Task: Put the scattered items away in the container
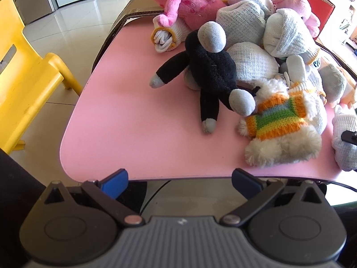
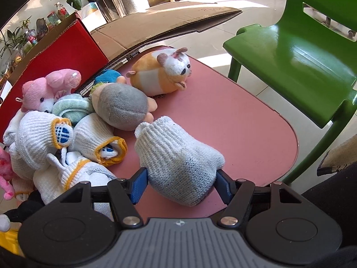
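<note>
Left wrist view: I am holding the left gripper just off the near edge of the pink table, its blue pads spread wide with nothing between them. Ahead of it the black plush monkey is lying face down near the table's middle, one leg touching the white fluffy toy in the striped sweater on its right. Behind them rolled white knit gloves are piled against a pink spotted plush, and the red cardboard box, which I am taking to be the container, is standing at the far right edge. Right wrist view: I am bracketing a bundled white knit glove with the right gripper; each blue pad is sitting against a side of the bundle, but I cannot tell whether they are squeezing it or only touching. The bundle is resting on the table at the near edge, apart from the grey-backed plush and the orange hamster plush farther off. The red box is showing at the far left here. Judgement: I am at the grasp step on this glove bundle. Next move calls for firming the pinch, lifting clear of the neighbouring gloves, and carrying left and far over the box wall.
</note>
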### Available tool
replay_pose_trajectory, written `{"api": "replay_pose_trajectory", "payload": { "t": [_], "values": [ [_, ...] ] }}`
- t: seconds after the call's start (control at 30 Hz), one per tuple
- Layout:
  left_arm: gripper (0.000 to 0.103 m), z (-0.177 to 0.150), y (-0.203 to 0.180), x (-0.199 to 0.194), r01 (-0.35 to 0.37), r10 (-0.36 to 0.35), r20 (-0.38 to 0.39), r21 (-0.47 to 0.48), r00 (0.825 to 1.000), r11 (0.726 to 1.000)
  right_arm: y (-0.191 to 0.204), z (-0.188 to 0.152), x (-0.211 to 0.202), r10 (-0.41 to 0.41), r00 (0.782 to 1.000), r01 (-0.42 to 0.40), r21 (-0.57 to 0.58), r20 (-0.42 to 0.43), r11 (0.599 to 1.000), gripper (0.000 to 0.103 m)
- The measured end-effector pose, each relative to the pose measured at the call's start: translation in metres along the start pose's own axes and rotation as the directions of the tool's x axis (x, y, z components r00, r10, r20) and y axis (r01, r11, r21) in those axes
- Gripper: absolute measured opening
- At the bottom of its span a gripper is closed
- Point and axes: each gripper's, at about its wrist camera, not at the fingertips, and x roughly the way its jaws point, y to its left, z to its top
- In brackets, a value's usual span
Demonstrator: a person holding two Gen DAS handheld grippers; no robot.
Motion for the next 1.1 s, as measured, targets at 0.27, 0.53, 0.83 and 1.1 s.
{"api": "replay_pose_trajectory", "payload": {
  "t": [0.27, 0.53, 0.83, 1.1],
  "values": [
    [0.103, 0.001, 0.0, -0.009, 0.025, -0.026, 0.051, 0.011, 0.998, 1.0, 0.005, -0.001, 0.0, 0.046, 0.999, -0.046, 0.012, -0.003, 0.999, 0.069],
    [0.103, -0.002, -0.014, -0.014, 0.017, -0.025, 0.085, 0.091, 0.996, 0.996, 0.008, -0.002, 0.004, 0.047, 0.999, -0.047, 0.006, -0.008, 0.999, 0.075],
    [0.103, -0.002, -0.005, -0.009, 0.02, -0.024, 0.062, 0.066, 0.998, 0.998, 0.013, -0.004, 0.013, 0.046, 0.999, -0.047, -0.014, -0.024, 0.999, 0.086],
    [0.103, 0.004, 0.003, -0.012, 0.053, -0.055, 0.079, 0.026, 0.995, 0.998, 0.018, -0.009, 0.016, 0.044, 0.999, -0.044, -0.045, -0.007, 0.998, 0.088]
  ]
}}
